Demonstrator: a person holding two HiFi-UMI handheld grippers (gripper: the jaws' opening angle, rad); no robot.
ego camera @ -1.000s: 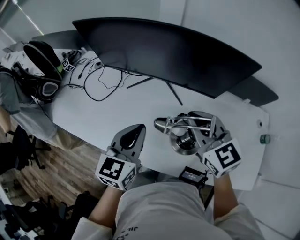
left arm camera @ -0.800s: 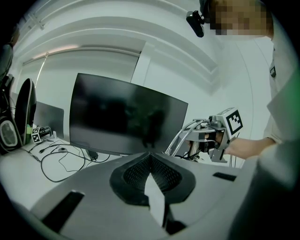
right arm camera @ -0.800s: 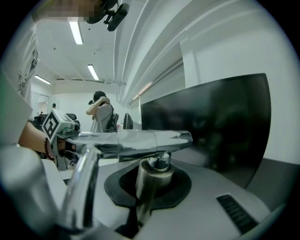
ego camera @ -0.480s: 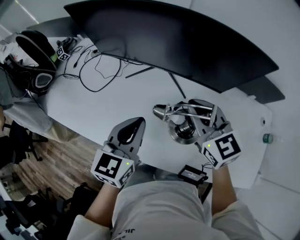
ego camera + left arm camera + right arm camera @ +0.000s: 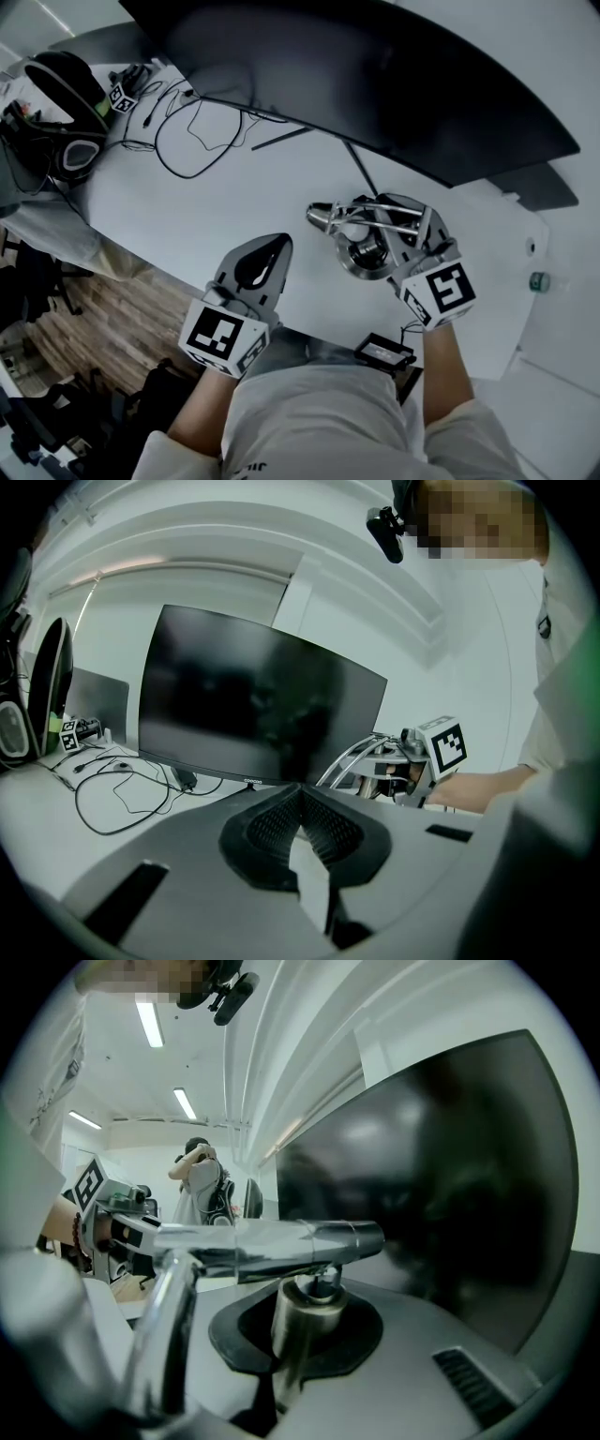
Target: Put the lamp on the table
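The right gripper (image 5: pixel 300 1324) pinched the shiny lamp (image 5: pixel 272 1241) (by its stem) at the white table (image 5: pixel 216 211); the left gripper (image 5: pixel 277 246) was closed, empty.

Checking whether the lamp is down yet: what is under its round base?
Only the white table shows around the lamp's base. The base itself and the right gripper, shut on the lamp's post, cover the spot beneath, so contact cannot be seen.
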